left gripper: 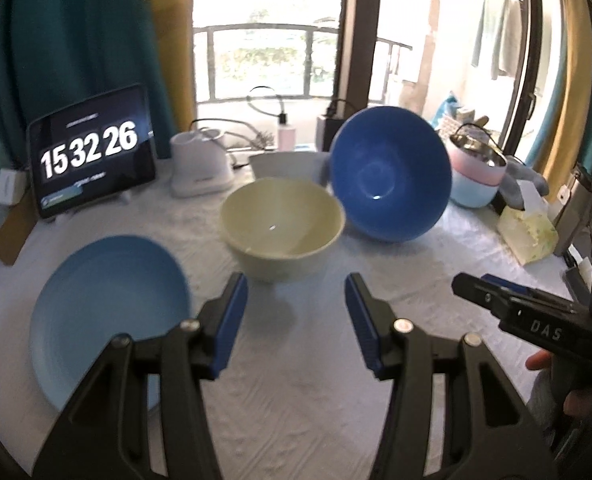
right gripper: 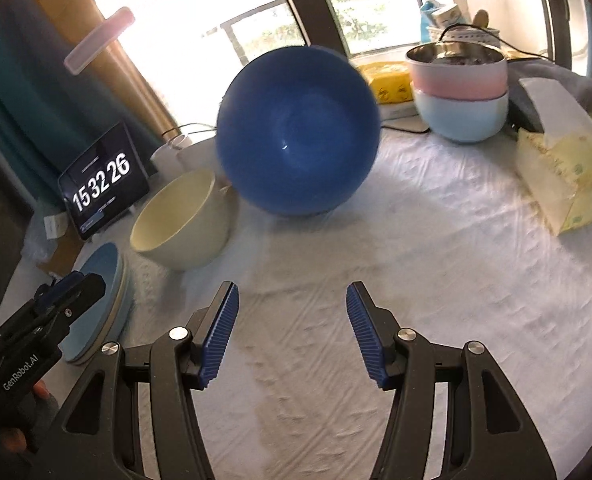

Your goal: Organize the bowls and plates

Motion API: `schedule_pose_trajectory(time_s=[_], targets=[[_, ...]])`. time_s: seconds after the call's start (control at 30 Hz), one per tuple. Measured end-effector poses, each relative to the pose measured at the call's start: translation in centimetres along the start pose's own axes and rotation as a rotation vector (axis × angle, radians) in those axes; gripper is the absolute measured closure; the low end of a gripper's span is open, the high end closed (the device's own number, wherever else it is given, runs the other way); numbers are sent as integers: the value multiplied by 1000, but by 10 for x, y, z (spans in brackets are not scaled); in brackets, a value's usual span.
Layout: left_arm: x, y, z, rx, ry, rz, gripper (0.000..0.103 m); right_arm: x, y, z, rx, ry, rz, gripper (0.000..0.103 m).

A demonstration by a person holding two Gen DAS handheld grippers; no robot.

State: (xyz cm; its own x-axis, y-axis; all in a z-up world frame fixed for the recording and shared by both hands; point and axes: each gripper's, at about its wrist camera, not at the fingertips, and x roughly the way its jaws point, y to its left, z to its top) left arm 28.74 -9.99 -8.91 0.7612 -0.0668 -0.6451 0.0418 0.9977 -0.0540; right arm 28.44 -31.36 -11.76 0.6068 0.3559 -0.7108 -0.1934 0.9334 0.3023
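Using the cream bowl (left gripper: pixel 282 226) as the landmark, the count runs so: three loose pieces of crockery lie on the white cloth-covered table (left gripper: pixel 303 392), namely the cream bowl itself standing upright, one dark blue bowl (left gripper: pixel 389 174) just behind and to its right, tipped up on its side with the hollow facing the cameras, and one light blue plate (left gripper: pixel 110 320) to its near left. From the right wrist view that plate seems to sit on a second, paler plate, though the edge is too blurred to be sure. Further right of the cream bowl, beyond the dark blue one, two more bowls are stacked, a pink bowl (right gripper: pixel 457 74) with a metal lining nested in a pale blue bowl (right gripper: pixel 461 116). The left gripper (left gripper: pixel 296 300) and the right gripper (right gripper: pixel 292 306) both hover over bare cloth on the near side of the cream bowl, each with fingers spread apart and nothing between them. Behind and left of the cream bowl stands a tablet (left gripper: pixel 92 152) showing clock digits, with a white appliance (left gripper: pixel 200 164) beside it; a tissue pack (right gripper: pixel 567 176) lies far to its right. A pale container directly behind the cream bowl is mostly hidden by both bowls. The clutter on the windowsill is too blurred to identify.
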Motion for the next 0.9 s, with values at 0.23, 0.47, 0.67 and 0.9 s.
schedule_pose_trajectory(time_s=[0.23, 0.47, 0.67, 0.9], targets=[[20, -16, 19, 14, -34, -49, 51, 4, -21, 18, -19, -26, -28, 44], [36, -29, 37, 38, -116, -92, 51, 8, -39, 33, -12, -66, -43, 44], [53, -38, 53, 74, -165, -100, 51, 15, -54, 48, -9, -92, -61, 48], [76, -43, 65, 70, -144, -99, 51, 27, -65, 62, -14, -100, -74, 62]])
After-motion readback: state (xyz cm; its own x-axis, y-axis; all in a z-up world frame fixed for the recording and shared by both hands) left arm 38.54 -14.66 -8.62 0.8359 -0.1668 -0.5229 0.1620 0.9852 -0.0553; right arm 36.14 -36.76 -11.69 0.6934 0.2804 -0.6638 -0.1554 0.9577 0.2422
